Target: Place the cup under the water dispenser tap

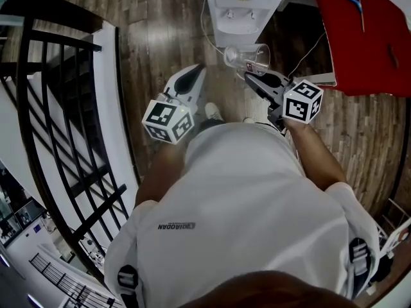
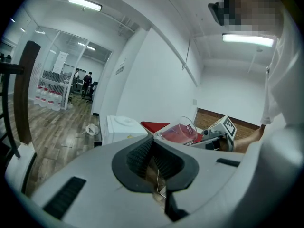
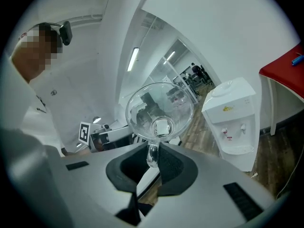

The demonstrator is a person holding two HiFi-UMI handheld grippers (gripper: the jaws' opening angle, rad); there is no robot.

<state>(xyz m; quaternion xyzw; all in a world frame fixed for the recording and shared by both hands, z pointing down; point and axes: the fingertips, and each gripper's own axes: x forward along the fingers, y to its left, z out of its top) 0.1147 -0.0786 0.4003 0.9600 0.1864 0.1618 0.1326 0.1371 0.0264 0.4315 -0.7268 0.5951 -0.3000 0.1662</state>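
Showing left of centre in the head view: left gripper (image 1: 196, 72), jaws closed together with nothing between the pads (image 2: 142, 156), apart from the cup. Upper centre: clear cup (image 1: 247, 58), tipped on its side in the air at the tips of the right gripper (image 1: 253, 77), whose jaws (image 3: 153, 151) are closed narrowly on the cup's wall. Top centre: white water dispenser (image 1: 241, 8), just beyond the cup, which is not under its taps.
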